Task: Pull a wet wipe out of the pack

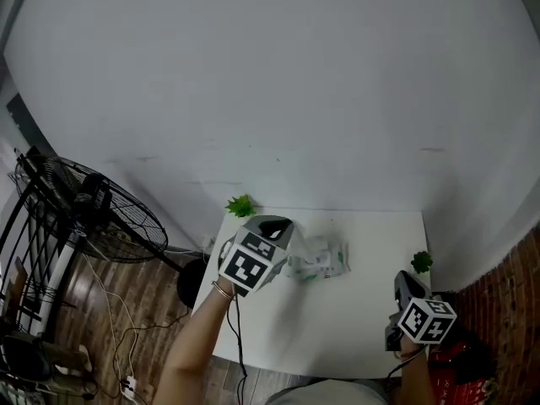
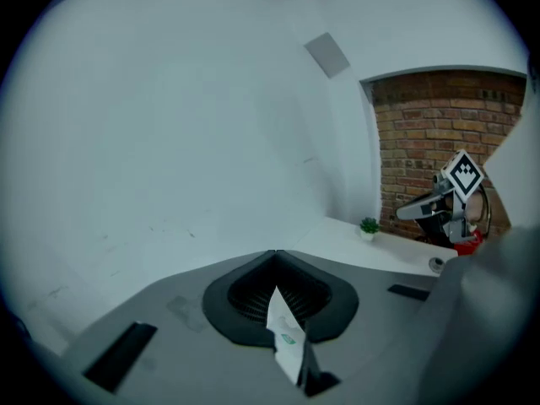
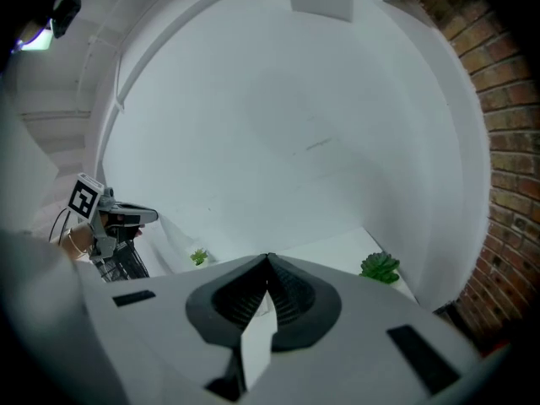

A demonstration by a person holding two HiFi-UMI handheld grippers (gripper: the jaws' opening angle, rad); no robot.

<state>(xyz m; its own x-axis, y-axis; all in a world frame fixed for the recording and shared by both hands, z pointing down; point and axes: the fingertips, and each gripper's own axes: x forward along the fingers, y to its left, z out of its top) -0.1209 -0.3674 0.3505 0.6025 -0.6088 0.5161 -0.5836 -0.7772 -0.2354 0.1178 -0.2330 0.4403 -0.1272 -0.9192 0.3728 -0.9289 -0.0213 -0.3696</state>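
The wet wipe pack, white film with green print, hangs over the white table from my left gripper. In the left gripper view the jaws are shut on a thin edge of the pack, which shows a small green mark. My right gripper stands apart at the table's right edge. In the right gripper view it is shut on a plain white strip that looks like a wipe. That strip cannot be made out in the head view.
Two small green plants stand on the table, one at the far left corner and one at the right edge. A floor fan stands left of the table. White walls lie behind it, brick wall and a red object to the right.
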